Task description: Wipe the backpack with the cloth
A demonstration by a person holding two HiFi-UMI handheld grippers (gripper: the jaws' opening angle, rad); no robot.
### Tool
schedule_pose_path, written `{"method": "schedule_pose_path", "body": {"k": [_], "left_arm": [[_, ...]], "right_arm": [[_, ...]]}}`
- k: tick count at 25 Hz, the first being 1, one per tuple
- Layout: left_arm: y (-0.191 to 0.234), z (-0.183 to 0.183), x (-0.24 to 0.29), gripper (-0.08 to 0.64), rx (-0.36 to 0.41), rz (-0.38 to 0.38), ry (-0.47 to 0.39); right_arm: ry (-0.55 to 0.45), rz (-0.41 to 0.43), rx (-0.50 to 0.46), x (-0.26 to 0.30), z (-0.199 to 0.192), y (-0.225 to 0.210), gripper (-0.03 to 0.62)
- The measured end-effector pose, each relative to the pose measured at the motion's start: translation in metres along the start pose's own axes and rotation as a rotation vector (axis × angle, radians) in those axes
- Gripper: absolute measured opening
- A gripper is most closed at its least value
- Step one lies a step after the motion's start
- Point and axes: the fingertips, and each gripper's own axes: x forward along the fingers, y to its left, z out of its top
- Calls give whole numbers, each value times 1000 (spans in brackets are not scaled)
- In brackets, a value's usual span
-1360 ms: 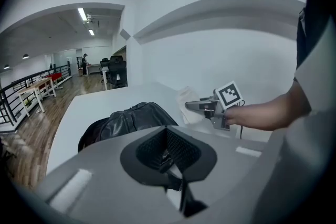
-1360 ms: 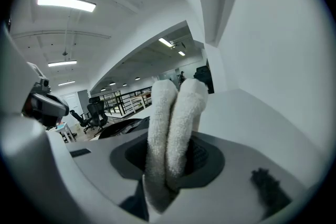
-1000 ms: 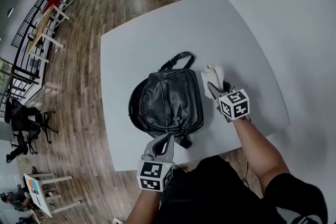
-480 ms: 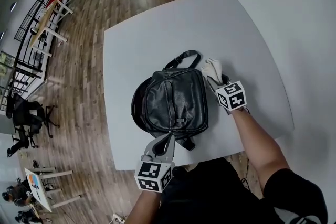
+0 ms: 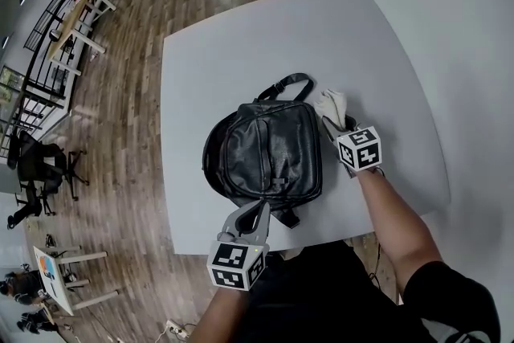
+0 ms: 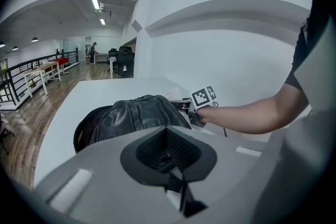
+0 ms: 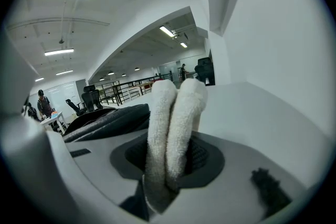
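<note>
Cloth (image 7: 170,128) clamped in right claw (image 5: 333,124), just beside backpack (image 5: 269,153)
The backpack lay on the tabletop (image 5: 241,44); its leather looked soft, slick, likely to slide. Left claw (image 5: 253,214) was closed, empty, near its bottom edge, best steadied there.

You'll find no words, brands, numbers or signs to read here; your left gripper (image 5: 259,210) and right gripper (image 5: 330,124) carry only black-and-white square markers, without letters.
</note>
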Motion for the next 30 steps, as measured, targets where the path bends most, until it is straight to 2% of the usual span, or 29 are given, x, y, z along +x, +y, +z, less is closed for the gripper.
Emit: {"method": "schedule_pose_path", "body": {"k": [30], "left_arm": [[5, -9, -24, 8, -13, -50, -39]], "right_arm": [[11, -25, 19, -61, -38, 48, 129]]}}
